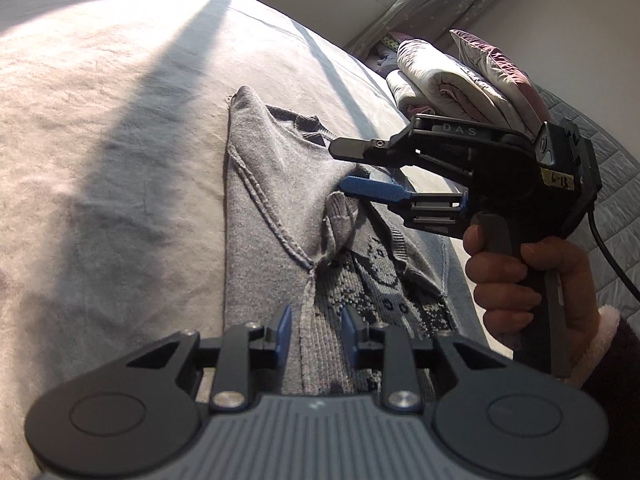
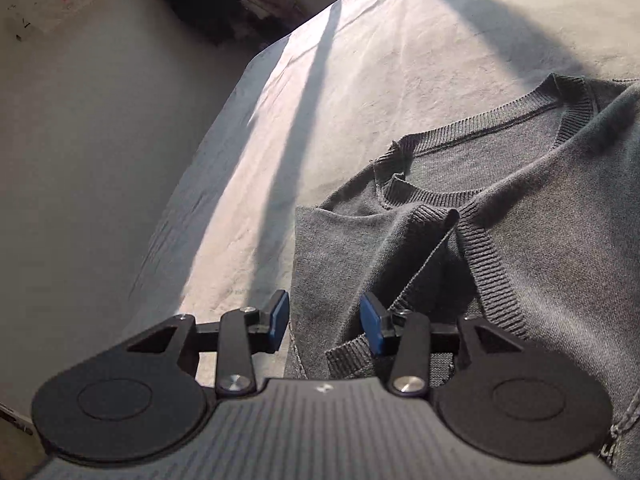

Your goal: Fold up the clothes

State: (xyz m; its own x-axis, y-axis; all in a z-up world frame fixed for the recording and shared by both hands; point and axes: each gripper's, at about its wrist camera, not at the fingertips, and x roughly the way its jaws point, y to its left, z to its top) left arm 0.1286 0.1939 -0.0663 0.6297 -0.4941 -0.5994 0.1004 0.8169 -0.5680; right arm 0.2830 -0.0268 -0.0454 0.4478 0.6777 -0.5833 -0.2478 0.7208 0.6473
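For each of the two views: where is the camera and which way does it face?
Left wrist: on the left claw, looking along the sweater across the bed toward the window; shows the right claw and a hand.
Right wrist: on the right claw, facing the sweater's neckline and the bed's edge; no hand shows.
Shared: sweater, bed.

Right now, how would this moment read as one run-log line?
stage: mid-fold | grey knit sweater: partly folded on bed sheet | left gripper: open, over sweater | right gripper: open, empty, above sweater
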